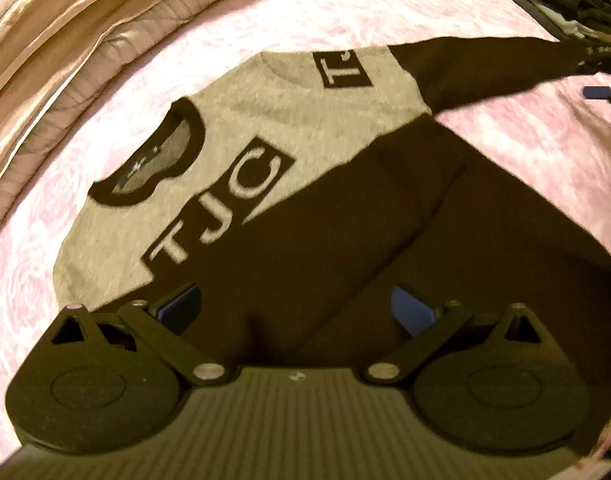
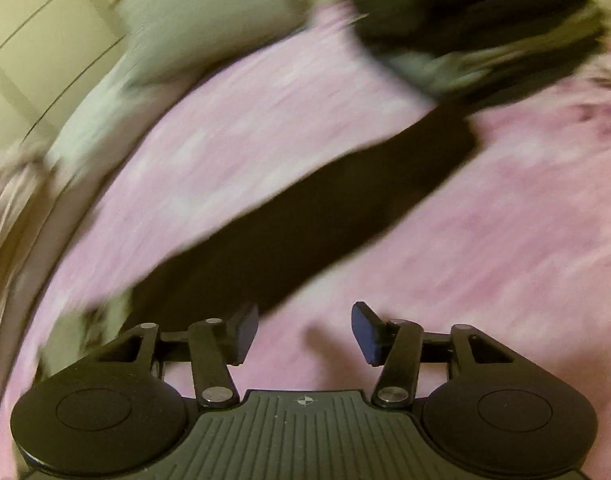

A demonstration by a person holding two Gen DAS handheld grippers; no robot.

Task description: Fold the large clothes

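Bed: the pink floral bedspread (image 1: 525, 152) is your work surface; it fills both views, giving the flat room a big garment needs.
Quilt: a ruffled beige quilt (image 1: 65, 32) is bunched from 9 to 12 o'clock in the left wrist view, well apart from the work.
Clothes pile: dark garments (image 2: 485, 12) are heaped at 1 o'clock in the right wrist view, probably awaiting their turn.
Sweatshirt: your grey-and-black "TJC" sweatshirt (image 1: 265, 128) lies flat, face up, centre of the left view, collar at 9 o'clock, hem nearest you.
Sleeve: one black sleeve (image 2: 325, 208) stretches toward 1 o'clock, laid straight, likely so it can fold across the body.
Left gripper (image 1: 295, 308): released, jaws spread wide over the black lower body, nothing pinched.
Right gripper (image 2: 303, 334): released, pads apart above bare bedspread, just beside the sleeve at 10 o'clock; the view is blurred.
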